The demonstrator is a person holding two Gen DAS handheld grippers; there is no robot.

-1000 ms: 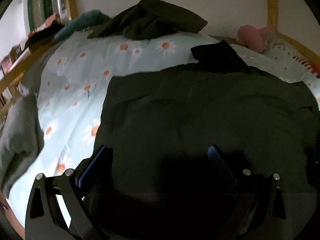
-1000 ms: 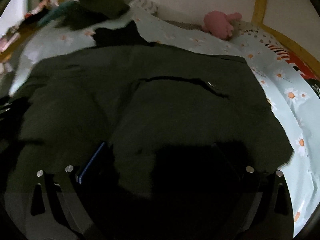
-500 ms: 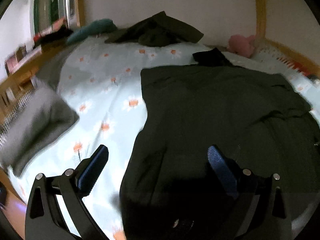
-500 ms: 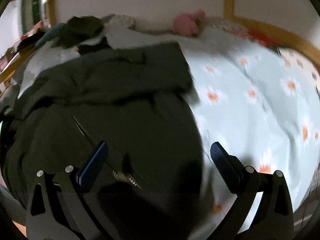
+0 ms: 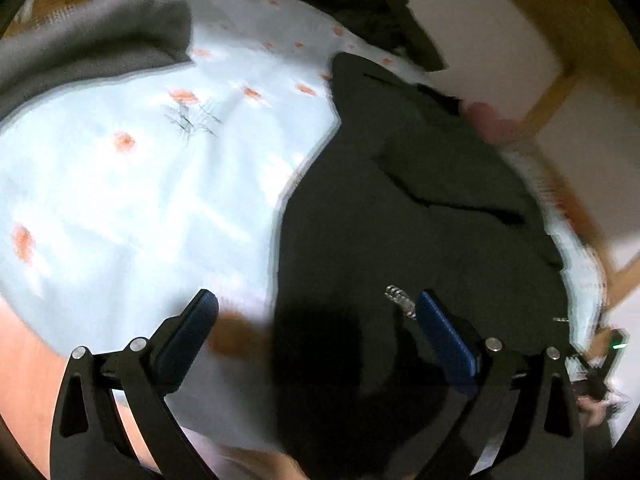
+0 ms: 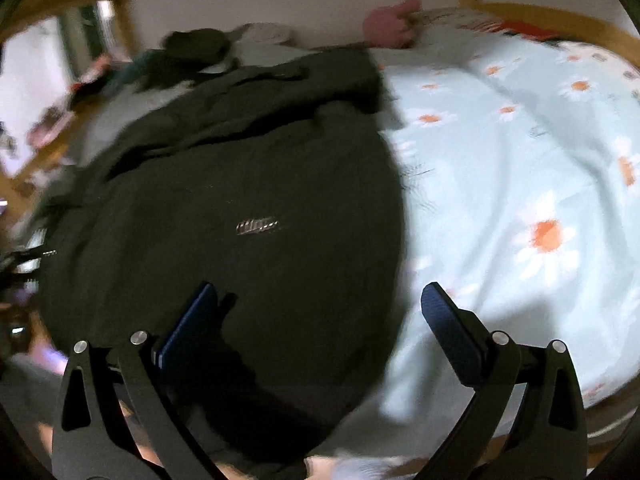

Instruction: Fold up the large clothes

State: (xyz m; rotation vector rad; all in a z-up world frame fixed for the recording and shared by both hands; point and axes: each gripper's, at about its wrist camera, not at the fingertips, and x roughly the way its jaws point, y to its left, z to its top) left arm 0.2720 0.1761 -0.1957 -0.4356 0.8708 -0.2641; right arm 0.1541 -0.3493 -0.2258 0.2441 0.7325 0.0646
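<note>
A large dark green jacket lies spread on a bed with a pale blue daisy-print cover. In the left wrist view my left gripper is open and empty, low over the jacket's left edge near its hem. In the right wrist view the jacket fills the left half, with a metal zipper pull showing. My right gripper is open and empty over the jacket's right edge, where it meets the cover.
A grey folded garment lies at the bed's far left. Another dark garment is heaped near the wall. A pink plush toy sits by the wooden bed frame. The views are motion-blurred.
Both grippers have pulled back and swung outward, the left toward the jacket's left edge, the right toward its right edge. Both stay open and empty.
</note>
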